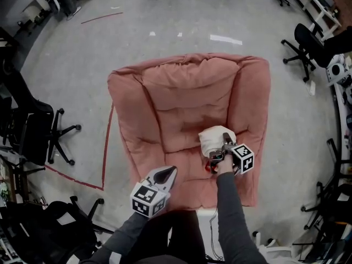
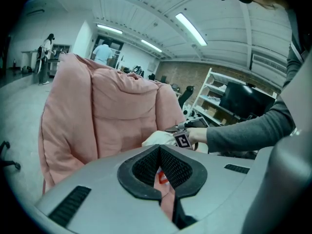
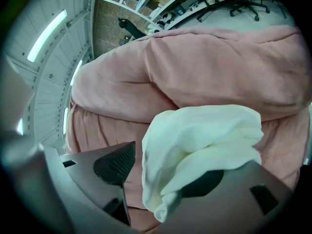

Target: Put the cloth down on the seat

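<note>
Cloth sits bunched on the armchair seat, toward its front right, just off the back cushion. Right gripper is at the cloth with jaws spread. The fabric lies between them, draped on one jaw and clear of the other, so likely a release and not a grip. Left gripper hangs at the armchair's front edge, jaws pressed together on nothing, looks idle. Cloth looks basically placed.
</note>
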A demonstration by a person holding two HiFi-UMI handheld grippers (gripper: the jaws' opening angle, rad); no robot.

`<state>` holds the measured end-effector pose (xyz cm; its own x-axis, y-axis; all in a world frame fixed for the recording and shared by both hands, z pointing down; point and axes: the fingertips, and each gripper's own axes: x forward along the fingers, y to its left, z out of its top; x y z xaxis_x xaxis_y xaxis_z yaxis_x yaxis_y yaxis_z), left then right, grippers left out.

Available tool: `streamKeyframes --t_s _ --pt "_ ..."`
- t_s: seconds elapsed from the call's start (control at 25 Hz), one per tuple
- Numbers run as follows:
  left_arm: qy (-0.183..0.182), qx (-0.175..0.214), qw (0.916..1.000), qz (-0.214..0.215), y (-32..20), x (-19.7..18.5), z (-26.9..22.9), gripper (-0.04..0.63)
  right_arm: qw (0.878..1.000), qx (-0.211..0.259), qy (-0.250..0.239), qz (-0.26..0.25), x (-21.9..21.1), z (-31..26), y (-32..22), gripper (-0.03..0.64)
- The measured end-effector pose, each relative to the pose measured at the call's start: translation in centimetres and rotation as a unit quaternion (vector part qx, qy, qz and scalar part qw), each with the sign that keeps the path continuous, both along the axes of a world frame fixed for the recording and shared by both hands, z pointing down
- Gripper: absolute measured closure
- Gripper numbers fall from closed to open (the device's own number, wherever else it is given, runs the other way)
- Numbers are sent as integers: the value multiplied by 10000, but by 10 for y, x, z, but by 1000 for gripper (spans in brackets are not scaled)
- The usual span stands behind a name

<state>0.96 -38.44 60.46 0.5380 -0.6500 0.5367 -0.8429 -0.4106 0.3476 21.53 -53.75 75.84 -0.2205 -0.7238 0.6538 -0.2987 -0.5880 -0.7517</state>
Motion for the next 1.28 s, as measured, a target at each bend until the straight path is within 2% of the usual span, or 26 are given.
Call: streamKeyframes --t_s 0.16,0.48,0.64,1.08,1.2,1.28 --pt "20 -2 10000 -59 8 -2 -3 591 9976 -578 -260 285 4 -1 -3 376" --pt "58 101 9999 -92 11 2 -10 591 9895 -1430 -156 116 5 -2 10 371" --pt "98 130 9998 -138 8 6 -15 591 9900 -1377 -291 114 3 -12 2 371" --pt "187 320 9991 -192 4 15 -34 591 9926 -1178 -291 -80 6 -53 2 373" --pt "252 423 9986 -169 5 19 -48 591 9955 -912 -183 -177 7 -80 1 371" --pt "290 492 9983 -148 7 20 -56 591 9978 -563 -124 -318 3 -102 1 373"
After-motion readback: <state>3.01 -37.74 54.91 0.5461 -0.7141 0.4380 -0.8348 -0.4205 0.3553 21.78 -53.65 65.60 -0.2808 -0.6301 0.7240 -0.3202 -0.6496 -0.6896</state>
